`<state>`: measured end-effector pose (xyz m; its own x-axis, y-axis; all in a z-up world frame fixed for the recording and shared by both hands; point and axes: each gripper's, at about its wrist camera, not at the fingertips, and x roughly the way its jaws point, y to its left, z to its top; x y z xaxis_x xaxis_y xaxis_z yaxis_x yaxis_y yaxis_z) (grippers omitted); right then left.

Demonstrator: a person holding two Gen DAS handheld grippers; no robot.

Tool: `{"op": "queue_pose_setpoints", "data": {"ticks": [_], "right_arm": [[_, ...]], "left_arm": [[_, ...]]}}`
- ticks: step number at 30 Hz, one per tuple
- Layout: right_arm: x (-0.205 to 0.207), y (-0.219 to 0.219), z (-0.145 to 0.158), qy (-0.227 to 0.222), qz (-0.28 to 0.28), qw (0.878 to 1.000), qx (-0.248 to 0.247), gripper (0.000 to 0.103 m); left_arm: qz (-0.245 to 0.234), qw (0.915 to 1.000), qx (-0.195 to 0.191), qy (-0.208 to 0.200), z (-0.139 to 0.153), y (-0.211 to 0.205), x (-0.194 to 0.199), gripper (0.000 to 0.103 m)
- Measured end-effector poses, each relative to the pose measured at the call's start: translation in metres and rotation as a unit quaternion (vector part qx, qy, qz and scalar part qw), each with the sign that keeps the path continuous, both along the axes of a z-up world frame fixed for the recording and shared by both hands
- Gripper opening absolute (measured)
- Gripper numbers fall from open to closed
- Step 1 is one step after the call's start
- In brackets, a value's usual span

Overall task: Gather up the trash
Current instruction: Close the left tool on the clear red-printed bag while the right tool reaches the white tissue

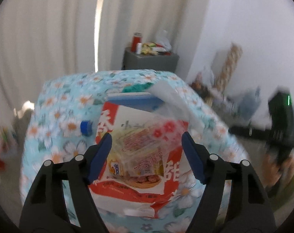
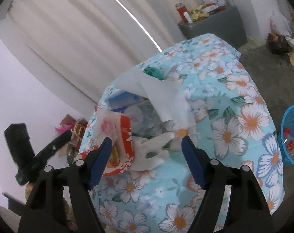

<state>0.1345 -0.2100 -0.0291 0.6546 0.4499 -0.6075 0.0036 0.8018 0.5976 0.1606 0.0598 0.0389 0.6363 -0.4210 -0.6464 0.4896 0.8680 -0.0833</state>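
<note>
Floral tablecloth (image 2: pixel 234 116) holds trash; only the right view shows the blue bin (image 2: pixel 292 136); both hand-held grippers gape empty.

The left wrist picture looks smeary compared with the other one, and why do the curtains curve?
Left wrist view: motion blur smears the red and white food packet and the floral blue tablecloth, worst at the edges. Right wrist view: sharper, the tablecloth's flowers crisp. Both views: the fisheye lens bends the white curtain folds, and dark corners frame the picture.

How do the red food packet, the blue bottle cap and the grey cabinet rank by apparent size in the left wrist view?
1. red food packet
2. grey cabinet, though farther away
3. blue bottle cap
</note>
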Motion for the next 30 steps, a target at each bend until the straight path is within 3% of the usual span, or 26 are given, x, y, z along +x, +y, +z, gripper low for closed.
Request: {"op": "queue_pose_setpoints", "data": {"ticks": [2,6,11,14,20,22,25,28,30], "right_arm": [[0.001,-0.004,-0.003,0.006,-0.006,1.0,0.003,0.073],[0.001,-0.01,-0.01,0.015,-0.011,1.0,0.012,0.073],[0.0,-0.014,-0.012,0.018,-0.012,1.0,0.015,0.073],[0.0,-0.015,-0.013,0.019,-0.012,1.0,0.02,0.073],[0.002,-0.018,-0.017,0.024,-0.012,0.999,0.027,0.073],[0.002,-0.018,-0.018,0.024,-0.011,0.999,0.028,0.073],[0.003,-0.017,-0.017,0.023,-0.008,0.999,0.028,0.073],[0.003,-0.018,-0.018,0.022,-0.007,0.999,0.029,0.073],[0.002,-0.018,-0.018,0.022,-0.007,0.999,0.03,0.073]], "left_arm": [[-0.021,0.9971,0.068,-0.028,-0.007,-0.021,-0.006,0.07],[-0.054,0.9797,0.183,-0.061,-0.031,-0.055,-0.013,0.07],[-0.066,0.9612,0.258,-0.073,-0.052,-0.077,-0.014,0.07],[-0.066,0.9454,0.305,-0.096,-0.063,-0.087,-0.014,0.07],[-0.074,0.9197,0.362,-0.133,-0.076,-0.099,-0.02,0.069],[-0.072,0.9115,0.378,-0.144,-0.08,-0.102,-0.021,0.059],[-0.07,0.9116,0.379,-0.144,-0.08,-0.103,-0.023,0.047],[-0.069,0.9213,0.357,-0.138,-0.072,-0.101,-0.024,0.038],[-0.064,0.9273,0.342,-0.137,-0.066,-0.098,-0.025,0.026]]}}
